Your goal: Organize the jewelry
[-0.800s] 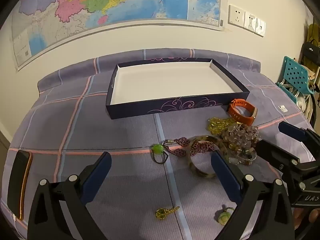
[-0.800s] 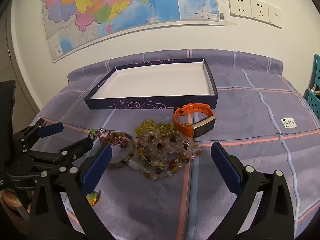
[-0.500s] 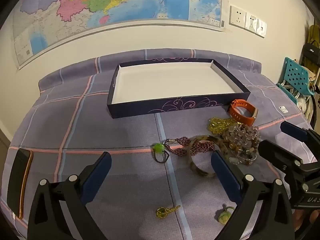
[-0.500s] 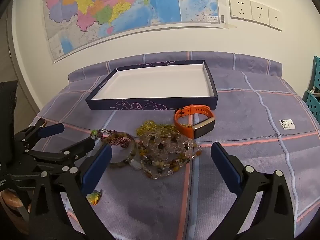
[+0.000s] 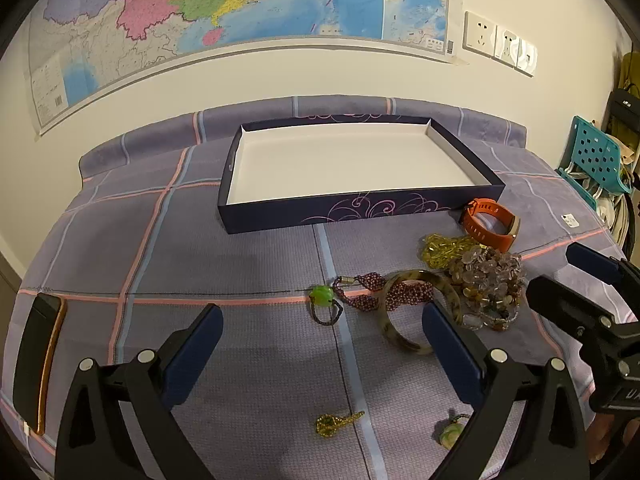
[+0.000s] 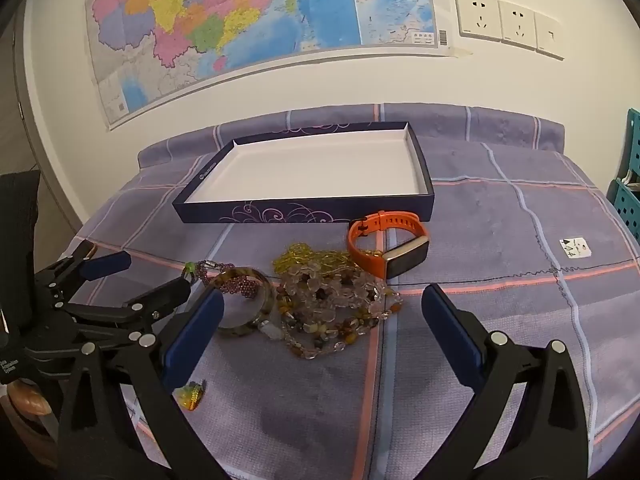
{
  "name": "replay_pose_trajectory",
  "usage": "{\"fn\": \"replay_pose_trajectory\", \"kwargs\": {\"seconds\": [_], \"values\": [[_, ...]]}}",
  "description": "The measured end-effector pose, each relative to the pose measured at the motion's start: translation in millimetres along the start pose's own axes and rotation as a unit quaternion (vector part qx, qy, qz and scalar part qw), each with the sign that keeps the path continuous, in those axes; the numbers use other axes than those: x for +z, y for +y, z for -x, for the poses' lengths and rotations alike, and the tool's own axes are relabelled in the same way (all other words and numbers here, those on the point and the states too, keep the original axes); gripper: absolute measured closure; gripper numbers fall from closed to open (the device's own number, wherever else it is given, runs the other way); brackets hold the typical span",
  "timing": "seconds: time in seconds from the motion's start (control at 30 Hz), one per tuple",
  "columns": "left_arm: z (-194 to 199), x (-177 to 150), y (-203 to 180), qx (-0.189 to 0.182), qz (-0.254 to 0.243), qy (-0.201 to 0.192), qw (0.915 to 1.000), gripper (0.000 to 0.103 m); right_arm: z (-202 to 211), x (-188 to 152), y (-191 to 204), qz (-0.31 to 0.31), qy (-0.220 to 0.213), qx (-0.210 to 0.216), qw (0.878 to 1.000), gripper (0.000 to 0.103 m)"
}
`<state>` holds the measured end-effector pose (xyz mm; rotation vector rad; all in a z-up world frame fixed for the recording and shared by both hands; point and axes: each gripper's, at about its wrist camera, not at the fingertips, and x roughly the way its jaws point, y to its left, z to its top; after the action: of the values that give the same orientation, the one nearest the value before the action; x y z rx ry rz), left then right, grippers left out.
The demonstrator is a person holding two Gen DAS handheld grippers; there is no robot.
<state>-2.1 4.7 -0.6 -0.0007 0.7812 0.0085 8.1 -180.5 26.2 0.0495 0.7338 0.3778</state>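
A dark blue tray (image 5: 360, 210) (image 6: 304, 214) with a white inside stands at the back of the table. In front of it lies a jewelry pile: orange wristband (image 5: 490, 228) (image 6: 386, 246), yellow bead chain (image 5: 444, 246) (image 6: 308, 258), clear stone necklace (image 5: 488, 284) (image 6: 332, 304), brown bangle (image 5: 408, 336) (image 6: 250, 320), purple bead bracelet (image 5: 372, 294), green bead ring (image 5: 323, 296). Two small pendants (image 5: 338, 422) (image 5: 450, 432) lie near the front edge. My left gripper (image 5: 320, 344) (image 6: 136, 280) is open and empty. My right gripper (image 6: 322, 330) (image 5: 576, 276) is open and empty, just short of the pile.
A dark phone (image 5: 36, 360) lies at the table's left edge. A wall map (image 6: 256, 28) and sockets (image 6: 508, 24) are behind. A teal crate (image 5: 596, 160) stands to the right. A small white label (image 6: 575, 247) lies on the purple checked cloth (image 5: 248, 260).
Both grippers have drawn back and up slightly, so the tray and pile sit a little farther off. Nothing on the table moved.
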Motion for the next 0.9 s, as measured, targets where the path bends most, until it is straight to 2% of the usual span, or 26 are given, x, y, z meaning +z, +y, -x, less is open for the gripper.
{"fn": "replay_pose_trajectory", "kwargs": {"seconds": [0.9], "values": [[-6.8,-3.6,-5.7,0.000,-0.002,0.009,1.0000,0.007,-2.5,-1.8,-1.2,-0.005,0.005,0.004,1.000,0.005]]}}
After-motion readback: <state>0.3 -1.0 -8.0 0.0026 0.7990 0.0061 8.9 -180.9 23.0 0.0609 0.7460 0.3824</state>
